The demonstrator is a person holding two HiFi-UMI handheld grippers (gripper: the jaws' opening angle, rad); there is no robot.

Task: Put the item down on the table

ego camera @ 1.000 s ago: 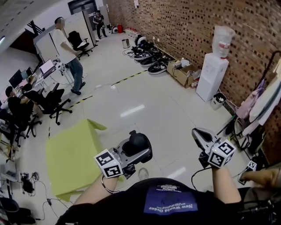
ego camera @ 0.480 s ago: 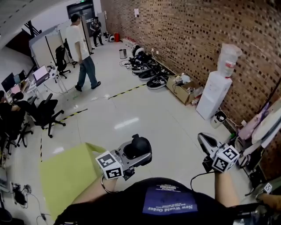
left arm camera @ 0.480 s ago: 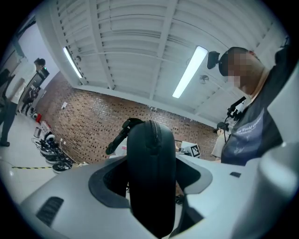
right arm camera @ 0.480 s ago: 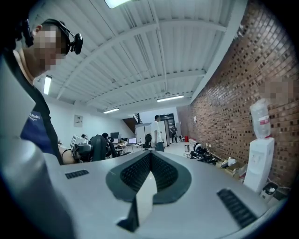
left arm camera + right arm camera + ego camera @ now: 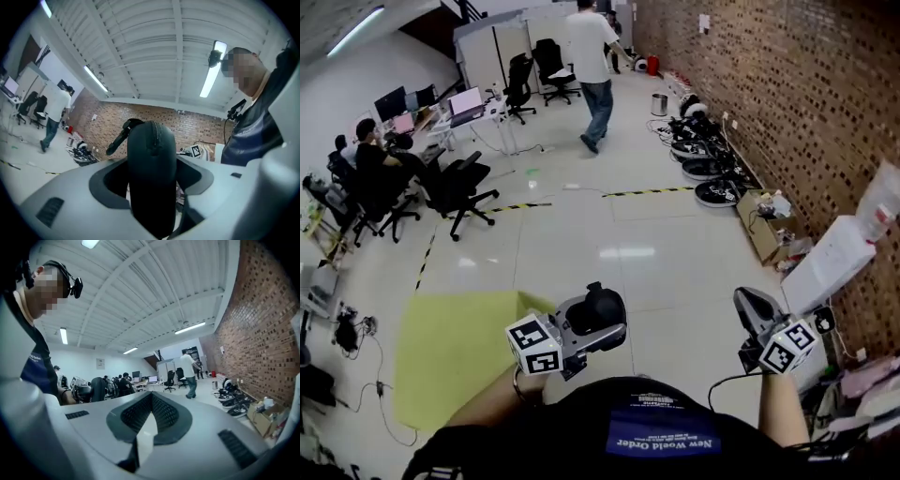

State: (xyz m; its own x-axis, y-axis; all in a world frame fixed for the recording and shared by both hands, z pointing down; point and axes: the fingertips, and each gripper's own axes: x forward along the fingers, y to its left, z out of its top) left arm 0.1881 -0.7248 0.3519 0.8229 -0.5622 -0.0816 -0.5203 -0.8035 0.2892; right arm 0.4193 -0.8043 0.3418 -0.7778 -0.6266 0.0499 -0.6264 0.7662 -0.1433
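1. My left gripper (image 5: 584, 330) has its jaws clamped on a black zip case (image 5: 600, 307). In the left gripper view the case (image 5: 152, 173) fills the gap between the jaws, standing up with its zip seam facing the camera.
2. My right gripper (image 5: 757, 317) carries nothing. In the right gripper view its jaws (image 5: 151, 401) meet at the tips with only floor showing behind them.
3. The case is up in the air, close to my chest and over the pale floor (image 5: 656, 281). In the head view it sits just right of the yellow-green table (image 5: 450, 356), which lies to the near left.
4. Handling, as I judge it: the case looks like a padded, semi-stiff shell, probably light. It should give a little under the pads without crushing. Its matte cover should not slip readily, and nothing about it looks fragile.
5. The best hold seems to be across the two broad sides at mid-body, off the zip ridge and the puller. That appears to be how it is pinched now.
6. Next, I think, is a carry to the left over the table, then a low release so the rounded case does not roll or tip.
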